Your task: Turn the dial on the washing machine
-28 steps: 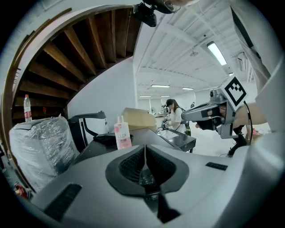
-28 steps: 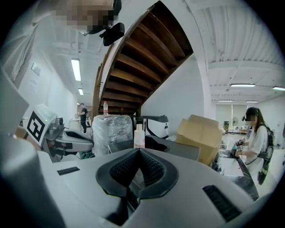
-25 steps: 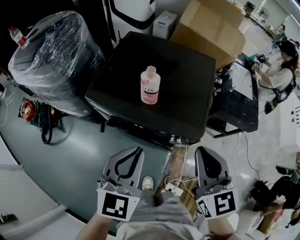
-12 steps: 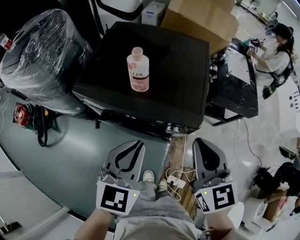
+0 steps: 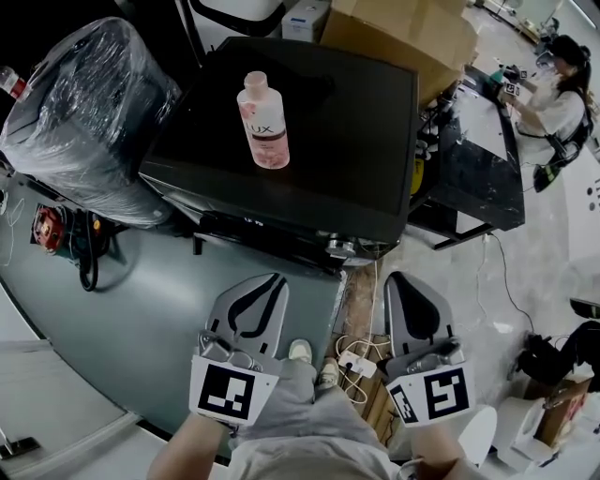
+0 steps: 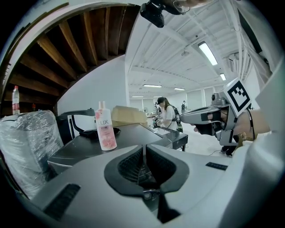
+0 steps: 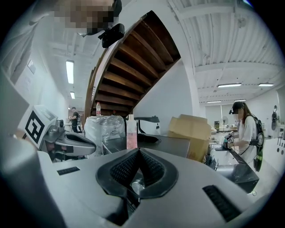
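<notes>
So, left gripper (image 5: pixel 265 284): clenched, empty.
right gripper (image 5: pixel 401 281): clenched too, nothing held.
dial (image 5: pixel 342 248): looks low on washing machine (image 5: pixel 356 141) front; I'd open jaws first, approach level.

One black box-shaped washing machine (image 5: pixel 356 122), one pink plastic bottle (image 5: pixel 263 111), one clear-film-wrapped bundle (image 5: pixel 84 103), one brown cardboard box (image 5: pixel 408 30), two grey grippers: left gripper (image 5: pixel 267 284) and right gripper (image 5: pixel 401 281).

The washing machine (image 5: pixel 347 141) is showing a smooth, glossy dark top. Toward eleven o'clock on it, the bottle (image 5: pixel 263 122) is looking like translucent pink plastic. At ten o'clock, crinkled clear film is wrapping a bundle (image 5: pixel 84 112). At one o'clock, a cardboard box (image 5: pixel 403 28) is showing matt brown. The left gripper (image 5: pixel 269 281) and right gripper (image 5: pixel 401 281) are wearing matt grey plastic shells with ribbed black pads (image 6: pixel 129 167).
</notes>
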Action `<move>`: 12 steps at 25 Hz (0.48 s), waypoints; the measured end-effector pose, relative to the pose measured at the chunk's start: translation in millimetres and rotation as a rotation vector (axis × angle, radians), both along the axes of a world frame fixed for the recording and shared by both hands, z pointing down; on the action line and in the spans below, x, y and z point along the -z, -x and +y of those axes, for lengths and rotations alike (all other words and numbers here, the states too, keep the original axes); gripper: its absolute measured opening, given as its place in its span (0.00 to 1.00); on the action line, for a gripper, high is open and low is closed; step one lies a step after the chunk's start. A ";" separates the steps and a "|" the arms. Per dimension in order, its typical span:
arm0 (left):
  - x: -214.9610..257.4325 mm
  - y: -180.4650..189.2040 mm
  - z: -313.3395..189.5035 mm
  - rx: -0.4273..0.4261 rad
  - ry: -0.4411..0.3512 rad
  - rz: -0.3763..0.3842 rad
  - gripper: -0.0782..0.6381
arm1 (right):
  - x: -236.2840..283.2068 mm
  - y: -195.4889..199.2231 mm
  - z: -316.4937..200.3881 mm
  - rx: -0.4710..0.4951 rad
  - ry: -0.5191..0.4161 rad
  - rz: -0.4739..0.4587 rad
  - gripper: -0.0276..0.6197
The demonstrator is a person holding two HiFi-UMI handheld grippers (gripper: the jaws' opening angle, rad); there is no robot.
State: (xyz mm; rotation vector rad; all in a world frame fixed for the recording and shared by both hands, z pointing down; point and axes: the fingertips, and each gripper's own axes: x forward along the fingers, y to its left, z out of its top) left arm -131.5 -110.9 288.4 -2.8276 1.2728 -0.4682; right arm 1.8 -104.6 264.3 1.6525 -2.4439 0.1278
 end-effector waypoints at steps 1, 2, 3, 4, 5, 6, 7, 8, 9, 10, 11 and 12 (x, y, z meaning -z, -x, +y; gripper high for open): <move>0.3 -3.2 1.3 0.003 -0.006 0.002 0.14 | 0.4 -1.4 2.7 0.003 -0.006 -0.003 0.08; 0.3 -6.3 2.6 0.008 -0.010 0.005 0.14 | 0.8 -2.8 5.4 0.007 -0.011 -0.007 0.08; -0.5 -9.4 3.9 0.013 -0.010 0.009 0.14 | 0.8 -4.3 8.0 0.011 -0.015 -0.010 0.09; -2.5 -12.7 5.4 0.018 -0.003 0.016 0.14 | 0.2 -6.0 10.6 0.014 -0.018 -0.013 0.09; -5.7 -16.5 7.4 0.023 0.014 0.030 0.14 | -1.1 -7.9 13.1 0.018 -0.019 -0.016 0.08; -10.2 -20.6 10.0 0.029 0.042 0.050 0.14 | -2.8 -9.7 15.8 0.021 -0.019 -0.017 0.09; -15.9 -24.8 12.6 0.034 0.078 0.073 0.15 | -4.9 -11.5 18.2 0.024 -0.018 -0.019 0.08; -22.7 -29.0 14.8 0.036 0.113 0.091 0.19 | -7.0 -13.3 20.2 0.025 -0.019 -0.021 0.08; -30.3 -33.3 16.1 0.037 0.139 0.103 0.27 | -9.5 -15.1 21.7 0.026 -0.020 -0.023 0.08; -38.0 -37.4 16.5 0.040 0.155 0.111 0.29 | -12.3 -16.8 22.9 0.026 -0.020 -0.024 0.09; -45.3 -41.1 15.9 0.048 0.165 0.119 0.29 | -15.5 -18.3 23.7 0.027 -0.019 -0.024 0.09; -53.0 -44.8 14.4 0.057 0.172 0.124 0.31 | -18.8 -19.6 24.2 0.028 -0.017 -0.025 0.09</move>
